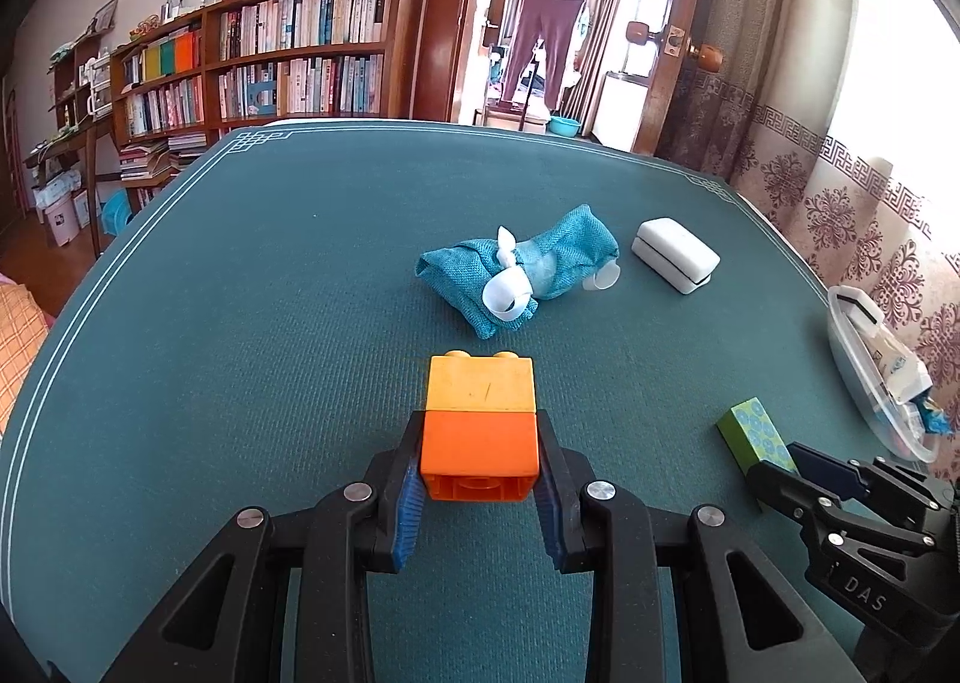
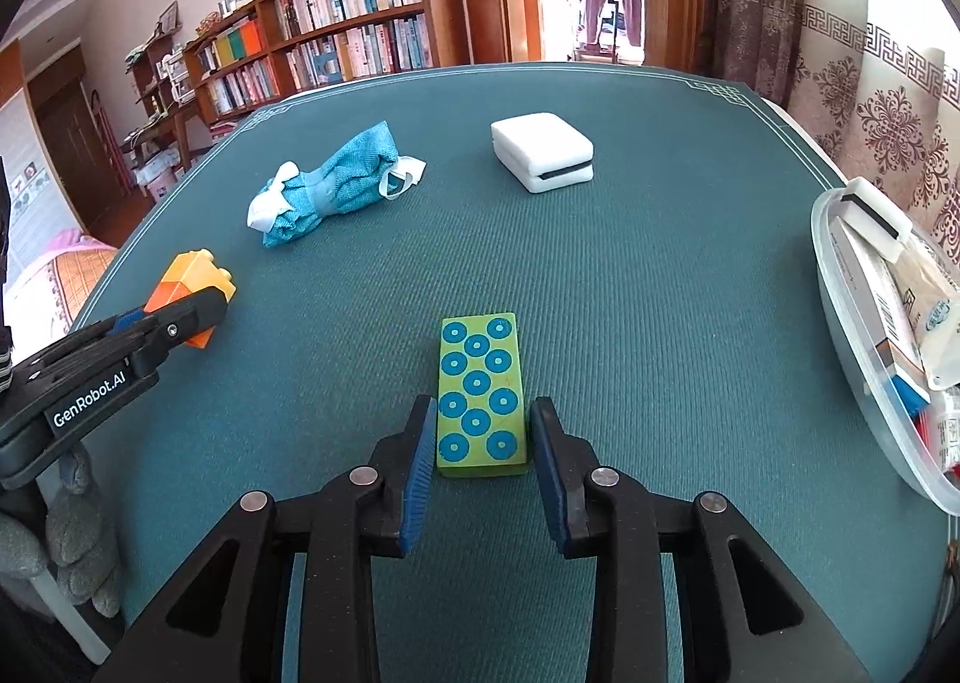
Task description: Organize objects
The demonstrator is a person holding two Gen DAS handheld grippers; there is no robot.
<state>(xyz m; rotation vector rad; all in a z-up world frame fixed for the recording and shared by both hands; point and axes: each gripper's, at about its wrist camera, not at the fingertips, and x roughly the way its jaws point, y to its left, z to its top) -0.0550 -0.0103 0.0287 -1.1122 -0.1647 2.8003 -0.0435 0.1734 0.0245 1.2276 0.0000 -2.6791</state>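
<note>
Teal woven matting covers the whole table (image 2: 660,275), edged with a thin white line and fret pattern at its far corners. Behind the far edge stand a long wooden bookcase (image 1: 288,59) packed with books, an open doorway with a garment hanging in it, and a patterned curtain (image 2: 888,131) along the right side.

At the table's right edge sits a clear plastic bin (image 2: 840,323) already holding boxes and packets; it looks like the collecting place, so the work seems partly done. Toward the far edge lie a crumpled blue cloth bundle (image 2: 336,179) with white straps and, well apart to its right, a white flip case (image 2: 543,152).

Near the front edge, the left gripper (image 1: 480,470) is clenched on the orange lower half of a stacked brick pair (image 1: 480,425), yellow half pointing away; whether it is lifted off the mat I cannot tell. The right gripper (image 2: 483,443) straddles the near end of a green block (image 2: 483,395) with blue dots, lying flat and pointing away. Its pads (image 2: 420,467) stand clear of the block's sides with a visible gap, so it is released, not gripping.

Judging by this, the step in hand is picking up pieces for the bin. Next, the right jaws need to close squarely on the block's long sides before lifting.
</note>
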